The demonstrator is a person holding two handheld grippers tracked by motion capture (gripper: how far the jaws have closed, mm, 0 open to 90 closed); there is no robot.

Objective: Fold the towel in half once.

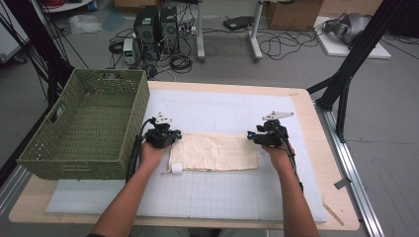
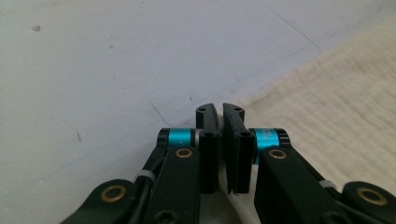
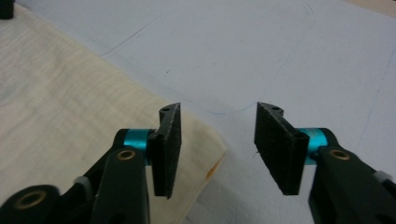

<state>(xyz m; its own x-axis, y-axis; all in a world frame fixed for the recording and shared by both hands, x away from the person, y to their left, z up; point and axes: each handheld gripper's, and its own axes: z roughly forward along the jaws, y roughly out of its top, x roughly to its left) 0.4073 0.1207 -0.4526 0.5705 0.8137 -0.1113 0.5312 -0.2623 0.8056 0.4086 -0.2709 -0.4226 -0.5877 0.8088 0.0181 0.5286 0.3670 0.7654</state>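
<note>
A cream cloth [image 1: 215, 151], folded into a long rectangle, lies flat on the white mat [image 1: 222, 197] that covers the table [image 1: 316, 148]. Each hand holds a gripper at one short end of this cloth.

The left gripper [image 1: 168, 137] is at the far corner of the cloth's left end. In the left gripper view its fingers [image 2: 208, 149] stand together, with only a thin slit between the two black pads. The cloth's corner [image 2: 327, 121] lies just beside them, on the side of the right finger, and its edge runs under the tips. Whether a fold of the fabric is pinched between the pads I cannot tell, because the pads hide that place.

The right gripper [image 1: 254, 137] is at the far corner of the cloth's right end. Its fingers [image 3: 169, 149] are apart, about half open. In the right gripper view the cloth's corner [image 3: 93, 116] lies below the left finger and reaches a little into the gap; the other finger [image 3: 280, 149] is over the bare mat. The pads do not press the fabric.

A green woven basket [image 1: 84, 126] stands on the table, just beside the left gripper on the side away from the cloth. A small white roll [image 1: 176, 169] lies at the near left corner of the cloth, near the left hand [image 1: 150, 153].
</note>
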